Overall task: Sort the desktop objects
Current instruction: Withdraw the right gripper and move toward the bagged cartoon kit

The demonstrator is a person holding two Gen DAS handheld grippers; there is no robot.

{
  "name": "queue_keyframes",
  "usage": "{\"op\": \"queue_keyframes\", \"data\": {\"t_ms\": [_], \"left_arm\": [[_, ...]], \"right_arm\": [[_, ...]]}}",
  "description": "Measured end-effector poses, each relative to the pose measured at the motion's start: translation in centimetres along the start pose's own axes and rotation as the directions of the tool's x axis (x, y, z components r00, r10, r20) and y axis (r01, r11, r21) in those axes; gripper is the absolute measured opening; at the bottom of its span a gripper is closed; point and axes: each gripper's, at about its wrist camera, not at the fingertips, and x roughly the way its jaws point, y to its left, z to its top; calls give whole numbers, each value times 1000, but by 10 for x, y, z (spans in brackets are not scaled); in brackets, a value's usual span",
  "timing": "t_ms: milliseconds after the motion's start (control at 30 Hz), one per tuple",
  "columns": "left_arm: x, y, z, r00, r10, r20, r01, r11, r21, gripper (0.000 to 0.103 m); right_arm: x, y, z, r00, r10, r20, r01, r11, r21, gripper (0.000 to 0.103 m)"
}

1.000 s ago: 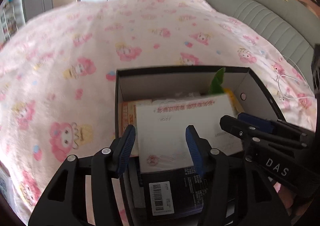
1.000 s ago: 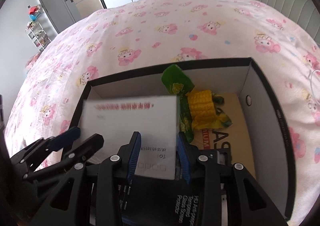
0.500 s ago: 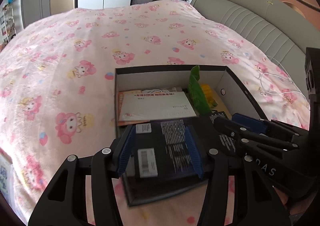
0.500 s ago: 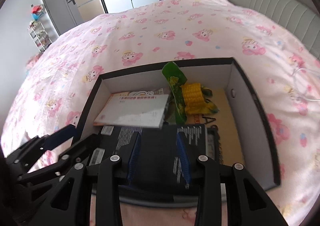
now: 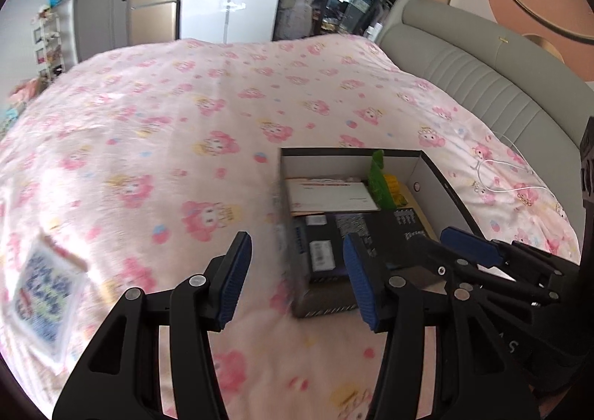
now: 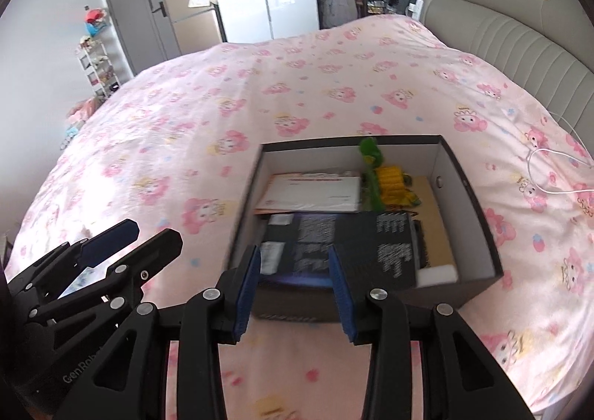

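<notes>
While the pink bedspread (image 6: 222, 115) lies wide and bare to the left, black box (image 6: 467, 197) sits near its right edge, holding a dark flat carton (image 6: 356, 245), white envelope (image 6: 315, 191), yellow-green packet (image 6: 389, 178). Left gripper (image 5: 297, 279) and right gripper (image 6: 293, 290): fingers parted, grasping nothing.

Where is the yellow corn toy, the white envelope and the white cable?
yellow corn toy (image 6: 389, 178), right wrist view, on its kernels.
white envelope (image 6: 315, 193), right wrist view, middle of its face.
white cable (image 6: 557, 191), right wrist view, on the strand lying on the blanket.
</notes>
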Motion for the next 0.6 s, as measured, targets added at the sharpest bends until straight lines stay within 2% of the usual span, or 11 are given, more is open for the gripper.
{"op": "queue_keyframes", "data": {"t_ms": [167, 400, 600], "left_arm": [[-51, 27, -24, 998, 48, 39, -47, 998, -30, 53], [-97, 62, -62, 991, 124, 48, -119, 989, -89, 54], [-113, 82, -91, 986, 164, 27, -160, 981, -111, 54]], "right_arm": [[-35, 42, -27, 998, 22, 65, -19, 999, -40, 41], [-50, 88, -60, 994, 101, 44, -96, 991, -96, 42], [-51, 114, -87, 991, 133, 14, -130, 984, -124, 42]]}}
